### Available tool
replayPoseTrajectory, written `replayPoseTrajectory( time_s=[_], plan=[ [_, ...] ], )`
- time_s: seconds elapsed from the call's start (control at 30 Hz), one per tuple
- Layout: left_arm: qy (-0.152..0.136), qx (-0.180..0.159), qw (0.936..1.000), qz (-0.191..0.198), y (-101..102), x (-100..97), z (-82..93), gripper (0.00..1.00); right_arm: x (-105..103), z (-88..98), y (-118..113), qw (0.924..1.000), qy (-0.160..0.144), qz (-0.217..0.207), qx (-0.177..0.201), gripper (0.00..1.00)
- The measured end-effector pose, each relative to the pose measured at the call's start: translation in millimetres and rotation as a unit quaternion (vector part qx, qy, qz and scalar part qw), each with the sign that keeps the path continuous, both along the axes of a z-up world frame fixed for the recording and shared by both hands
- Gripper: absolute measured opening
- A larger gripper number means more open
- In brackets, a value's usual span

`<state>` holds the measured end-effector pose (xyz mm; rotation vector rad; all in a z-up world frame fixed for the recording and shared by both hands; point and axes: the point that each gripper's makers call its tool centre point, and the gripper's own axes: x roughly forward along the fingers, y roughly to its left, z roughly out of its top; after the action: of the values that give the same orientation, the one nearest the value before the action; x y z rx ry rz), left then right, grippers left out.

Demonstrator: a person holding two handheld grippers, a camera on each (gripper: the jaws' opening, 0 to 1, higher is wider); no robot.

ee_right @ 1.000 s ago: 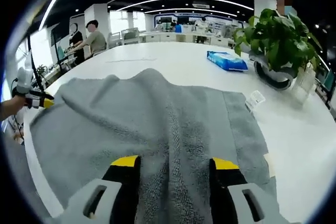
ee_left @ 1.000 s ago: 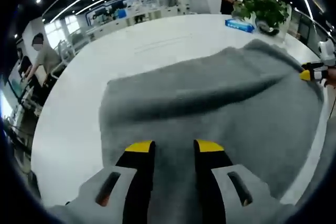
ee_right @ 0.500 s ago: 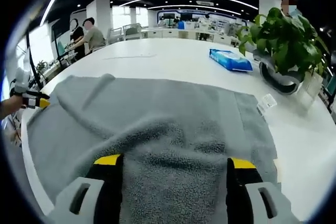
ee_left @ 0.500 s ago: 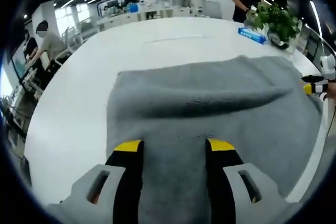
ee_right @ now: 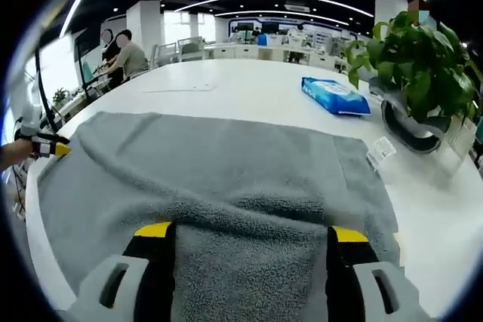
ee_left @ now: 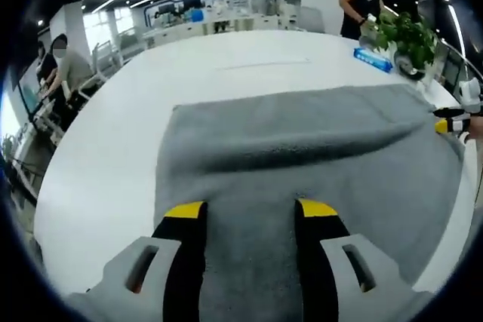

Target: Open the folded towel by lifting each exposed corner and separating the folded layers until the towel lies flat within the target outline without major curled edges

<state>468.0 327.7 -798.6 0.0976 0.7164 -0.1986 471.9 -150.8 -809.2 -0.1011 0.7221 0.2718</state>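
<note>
Towel [ee_left: 302,156], grey terry cloth, spread across the white round table [ee_left: 113,148] with a soft ridge running across its middle where a layer has not settled. Judged from its pile and drape, it should handle as light, limp and non-slippery, with nothing fragile about it; it will sag wherever unsupported, so the sensible holds are the corners and the hemmed edges, pinched through a single layer and drawn outward to pull the ridge flat.

Left gripper view: left hand-held gripper [ee_left: 250,209] stands with its yellow-tipped jaws parted fairly wide, resting over the near edge of the towel; cloth lies between them, but they do not pinch it. The other hand-held gripper's yellow tip appears at the towel's far right edge.

Right gripper view: right hand-held gripper [ee_right: 250,231] is spread wide, its jaws straddling the near edge of the towel without clamping it. A blue packet [ee_right: 337,96] and a potted plant [ee_right: 415,73] sit on the table beyond the towel's far right corner, apart from it. No target outline can be made out.
</note>
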Motion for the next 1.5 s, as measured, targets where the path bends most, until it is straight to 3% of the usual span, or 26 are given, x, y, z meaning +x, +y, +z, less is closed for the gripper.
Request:
replayPoseTrajectory(
  time_s=[0.43,0.67,0.93,1.1,1.17,1.23,1.33,1.5],
  plan=[
    [0.004,0.002,1.0000,-0.001,7,50.0,-1.3,0.51,45,1.7,8,0.9999,-0.006,0.010,0.001,0.83],
    [0.006,0.003,0.9999,-0.012,6,43.9,-1.7,0.51,40,1.9,5,0.9997,-0.021,0.010,0.006,0.83],
    [0.042,0.011,0.9988,-0.023,7,23.6,-1.5,0.54,23,-0.5,0,0.9991,-0.040,-0.004,0.011,0.88],
    [0.012,0.016,0.9990,-0.039,1,21.8,6.4,0.49,24,1.7,-5,0.9986,-0.046,-0.008,0.027,0.88],
    [-0.013,-0.011,0.9991,-0.038,-7,23.1,17.8,0.49,26,11.3,-6,0.9962,-0.059,-0.030,0.057,0.89],
    [-0.027,-0.049,0.9980,-0.030,-16,19.4,34.9,0.53,24,37.3,0,0.9919,-0.089,-0.044,0.079,0.89],
    [-0.069,-0.035,0.9963,-0.038,-18,8.8,65.3,0.55,14,78.1,14,0.9840,-0.134,-0.043,0.110,0.88],
    [-0.128,-0.073,0.9886,-0.030,-35,-24.2,111.2,0.62,-12,129.5,38,0.9651,-0.193,-0.049,0.170,0.87]
  ],
)
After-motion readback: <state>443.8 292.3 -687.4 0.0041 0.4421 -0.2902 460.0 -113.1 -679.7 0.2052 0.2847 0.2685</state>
